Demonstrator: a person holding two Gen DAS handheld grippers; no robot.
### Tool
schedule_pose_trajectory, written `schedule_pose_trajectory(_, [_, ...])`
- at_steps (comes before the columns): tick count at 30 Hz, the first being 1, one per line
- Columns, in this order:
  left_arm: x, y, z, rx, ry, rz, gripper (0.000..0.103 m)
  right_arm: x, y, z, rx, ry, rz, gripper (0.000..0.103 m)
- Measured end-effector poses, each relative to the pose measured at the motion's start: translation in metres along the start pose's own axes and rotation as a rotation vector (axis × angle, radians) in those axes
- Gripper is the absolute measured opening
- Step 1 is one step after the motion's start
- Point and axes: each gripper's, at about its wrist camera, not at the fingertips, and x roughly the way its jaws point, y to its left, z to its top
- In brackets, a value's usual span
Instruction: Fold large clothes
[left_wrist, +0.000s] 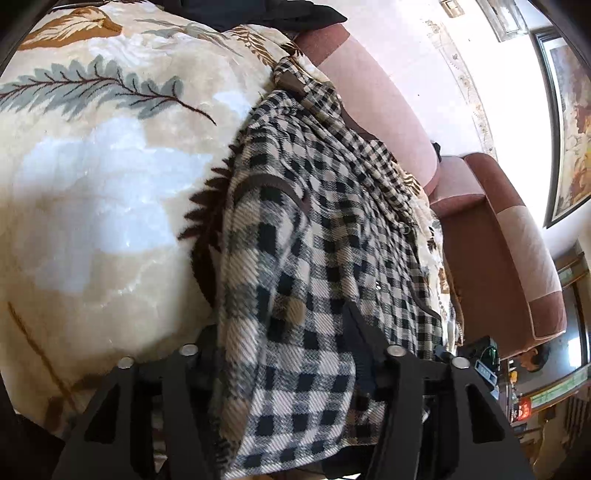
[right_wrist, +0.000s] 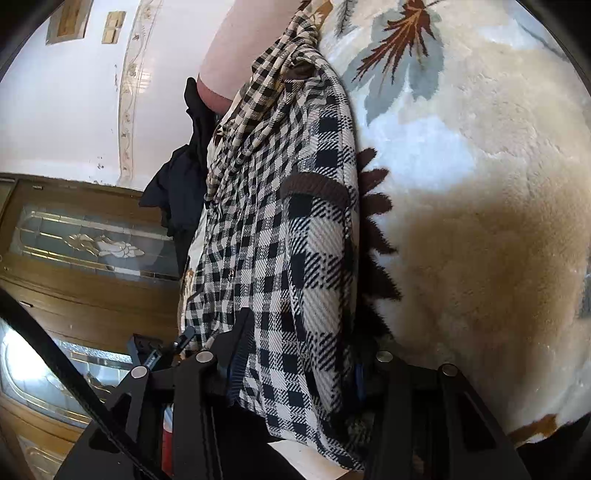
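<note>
A large black, cream and tan checked garment (left_wrist: 314, 221) with brown trim lies in a long folded strip on a plush leaf-patterned blanket (left_wrist: 92, 184). In the left wrist view its near end fills the gap of my left gripper (left_wrist: 284, 321). The cloth covers the left finger, and the right finger (left_wrist: 354, 332) presses against its side. In the right wrist view the same garment (right_wrist: 288, 221) runs away from me, with my right gripper (right_wrist: 301, 332) shut on its near end. The left finger (right_wrist: 240, 350) is bare and the right one is mostly buried in cloth.
The blanket (right_wrist: 480, 184) covers a wide soft surface beside the garment. A pink and brown sofa back (left_wrist: 369, 81) and armrest (left_wrist: 498, 240) border the garment's other side. Dark clothing (right_wrist: 177, 192) hangs over the sofa edge. A wooden door with patterned glass (right_wrist: 74, 240) stands beyond.
</note>
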Motion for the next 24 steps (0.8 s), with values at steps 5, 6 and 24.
schedule_pose_trajectory(5, [-0.003,-0.01,-0.014,0.046,-0.001,0.019,0.07,0.0,0.003,-0.016,-0.01,0.01,-0.001,0.049])
schedule_pose_trajectory(6, [-0.004,-0.013,-0.017,0.059,-0.001,0.028,0.07,0.0,0.003,-0.02,-0.007,0.017,0.009,0.048])
schedule_pose_trajectory(24, [-0.003,-0.028,-0.033,0.11,-0.054,0.192,0.065,0.007,-0.002,-0.044,0.026,0.034,0.026,0.042])
